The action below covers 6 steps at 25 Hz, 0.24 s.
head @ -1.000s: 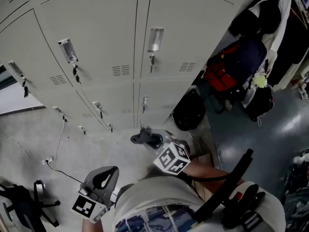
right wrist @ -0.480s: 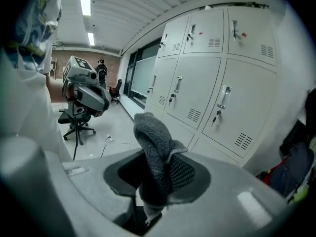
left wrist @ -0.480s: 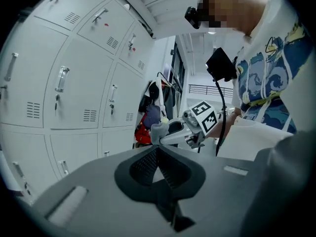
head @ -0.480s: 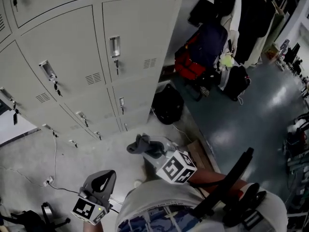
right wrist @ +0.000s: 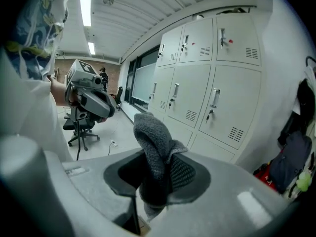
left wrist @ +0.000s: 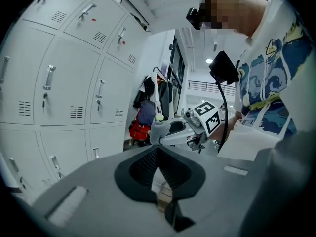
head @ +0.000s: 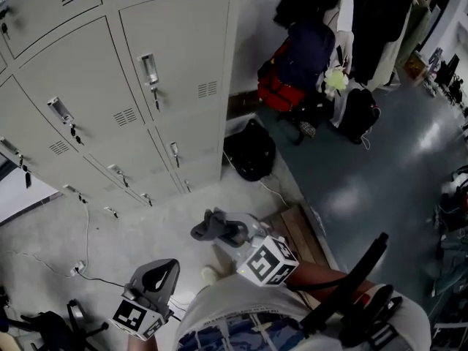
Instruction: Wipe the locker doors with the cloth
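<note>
A grey cloth (right wrist: pixel 157 152) is clamped in my right gripper (right wrist: pixel 158 174), its bunched end sticking out past the jaws. In the head view the cloth (head: pixel 208 225) and right gripper (head: pixel 227 232) hang low at centre, well short of the pale grey locker doors (head: pixel 175 46) at upper left. The lockers (right wrist: pixel 207 98) also fill the right gripper view's background. My left gripper (head: pixel 159 276) sits at the bottom left, shut with nothing between its jaws (left wrist: pixel 159 168). The left gripper view shows lockers (left wrist: pixel 64 88) to its left and the right gripper (left wrist: pixel 173 131) ahead.
Black and red bags (head: pixel 292 72) and hanging coats (head: pixel 365 20) stand right of the lockers. A black bag (head: pixel 248 151) lies at the locker bank's foot. A cable (head: pixel 80 254) trails on the floor at left. An office chair (right wrist: pixel 81 127) stands in the room.
The head view has swung, so the lockers slid up and left and more floor and bags show at right. Both grippers stay low near my body, the cloth still held.
</note>
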{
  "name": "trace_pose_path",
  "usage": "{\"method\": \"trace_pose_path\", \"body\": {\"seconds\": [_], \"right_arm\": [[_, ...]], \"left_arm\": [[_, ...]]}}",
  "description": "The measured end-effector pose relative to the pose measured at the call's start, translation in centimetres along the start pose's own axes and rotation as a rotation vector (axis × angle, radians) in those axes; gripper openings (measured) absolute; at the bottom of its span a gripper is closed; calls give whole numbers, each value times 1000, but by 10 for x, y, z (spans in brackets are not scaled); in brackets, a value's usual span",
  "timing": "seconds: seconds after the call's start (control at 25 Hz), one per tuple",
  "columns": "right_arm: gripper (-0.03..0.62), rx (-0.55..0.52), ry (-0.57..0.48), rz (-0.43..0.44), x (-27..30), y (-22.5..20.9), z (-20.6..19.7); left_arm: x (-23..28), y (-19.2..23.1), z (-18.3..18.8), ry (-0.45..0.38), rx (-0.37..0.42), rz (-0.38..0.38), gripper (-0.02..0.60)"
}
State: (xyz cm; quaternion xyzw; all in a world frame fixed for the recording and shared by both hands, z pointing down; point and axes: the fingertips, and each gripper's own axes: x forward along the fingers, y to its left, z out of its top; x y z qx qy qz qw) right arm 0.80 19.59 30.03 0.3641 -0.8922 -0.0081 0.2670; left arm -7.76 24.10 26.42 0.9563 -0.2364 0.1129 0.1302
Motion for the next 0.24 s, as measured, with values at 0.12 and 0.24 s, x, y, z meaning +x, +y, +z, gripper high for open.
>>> {"method": "trace_pose_path", "body": {"seconds": [0.12, 0.24], "right_arm": [[114, 51, 15, -28, -35, -4, -22], [114, 109, 43, -67, -75, -9, -46]], "left_arm": [[20, -31, 3, 32, 20, -47, 2], [39, -63, 8, 57, 46, -97, 2]]}}
